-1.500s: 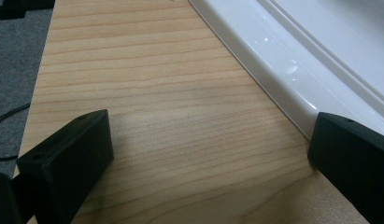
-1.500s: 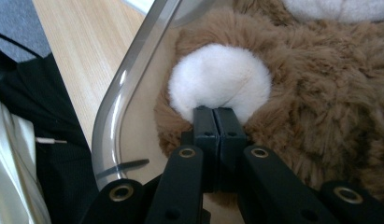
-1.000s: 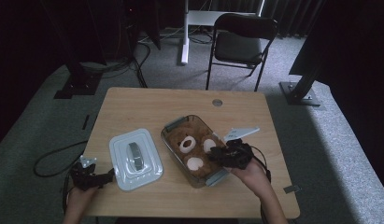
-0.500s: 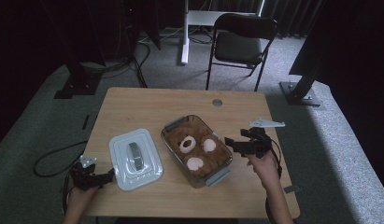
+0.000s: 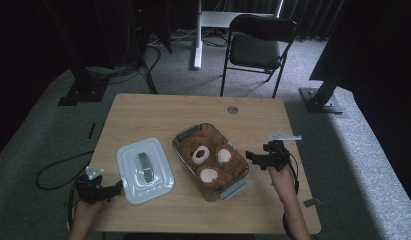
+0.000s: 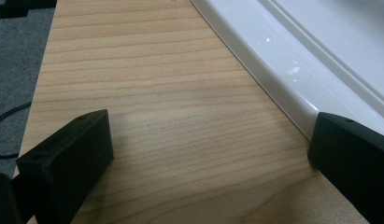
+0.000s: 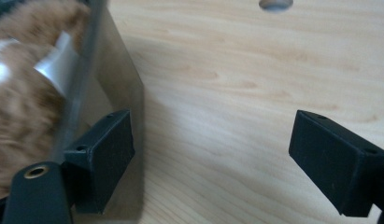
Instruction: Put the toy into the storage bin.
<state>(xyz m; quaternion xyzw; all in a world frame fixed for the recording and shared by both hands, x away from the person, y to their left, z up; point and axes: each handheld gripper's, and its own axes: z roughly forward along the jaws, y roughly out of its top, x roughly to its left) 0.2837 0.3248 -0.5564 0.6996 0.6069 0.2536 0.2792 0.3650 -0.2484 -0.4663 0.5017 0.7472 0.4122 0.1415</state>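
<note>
My right gripper jaws just spread wide, nothing between, beside clear glass container holding soft brown plush bear, mid-table. My left gripper jaws spread, empty, at corner of white rectangular plastic lid lying flat left of container. Lid likely light, stiff, slick; take by raised grey centre handle or rim. Glass heavy, breakable.

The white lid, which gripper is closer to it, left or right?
Left. The left gripper sits right at the white lid's near corner, jaws open. The right gripper is across the teddy bear's clear box, beside its far wall, jaws open after just opening.
</note>
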